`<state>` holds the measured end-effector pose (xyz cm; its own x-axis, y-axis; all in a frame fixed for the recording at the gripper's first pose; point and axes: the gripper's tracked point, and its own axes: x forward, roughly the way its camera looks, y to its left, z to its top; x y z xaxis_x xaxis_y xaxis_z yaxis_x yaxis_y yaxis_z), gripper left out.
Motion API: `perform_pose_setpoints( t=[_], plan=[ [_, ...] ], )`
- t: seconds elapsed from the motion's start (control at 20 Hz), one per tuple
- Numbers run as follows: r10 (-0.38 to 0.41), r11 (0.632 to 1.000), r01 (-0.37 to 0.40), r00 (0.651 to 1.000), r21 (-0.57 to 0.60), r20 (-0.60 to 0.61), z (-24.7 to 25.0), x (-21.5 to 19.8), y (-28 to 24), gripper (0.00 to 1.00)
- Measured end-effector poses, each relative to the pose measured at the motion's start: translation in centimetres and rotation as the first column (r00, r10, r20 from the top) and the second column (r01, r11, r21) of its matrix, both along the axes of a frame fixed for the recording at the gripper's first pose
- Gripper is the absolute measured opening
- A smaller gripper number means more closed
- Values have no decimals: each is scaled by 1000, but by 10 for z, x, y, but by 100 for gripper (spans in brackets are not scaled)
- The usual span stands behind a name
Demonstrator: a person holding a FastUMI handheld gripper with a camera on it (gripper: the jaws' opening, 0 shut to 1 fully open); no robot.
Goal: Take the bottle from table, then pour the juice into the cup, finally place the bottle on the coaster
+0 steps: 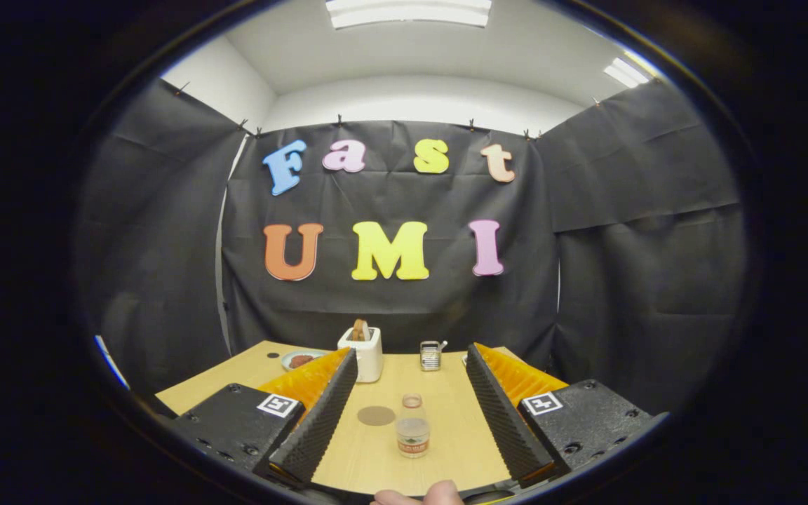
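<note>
The gripper point(411, 410) is spread wide, holding nothing. Low in the frame's centre, a small clear plastic bottle point(412, 426) stands upright on the pale wooden table point(439, 393), between the ridged fingers and touching neither. A flat round brown coaster point(376, 415) lies just left of the bottle.

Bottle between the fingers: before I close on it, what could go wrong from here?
1. The small clear plastic bottle stands upright between the open gripper fingers, nearer the right one; uneven closing could tip it.
2. The bottle seems to have no cap, so a tip would likely spill.
3. The round brown coaster lies just beside the bottle, and the white toaster and small metal cup stand beyond; overshooting forward could knock them.
</note>
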<state>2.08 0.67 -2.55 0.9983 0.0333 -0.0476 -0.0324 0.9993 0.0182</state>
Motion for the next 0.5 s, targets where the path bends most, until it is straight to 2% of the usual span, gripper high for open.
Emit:
perform_pose_setpoints(
  t=[0.3,0.5],
  plan=[
    [21,1000,-21,1000,0,-7,-19,15,-3,100],
    [26,1000,-25,999,11,-44,-55,30,-6,100]
  ],
)
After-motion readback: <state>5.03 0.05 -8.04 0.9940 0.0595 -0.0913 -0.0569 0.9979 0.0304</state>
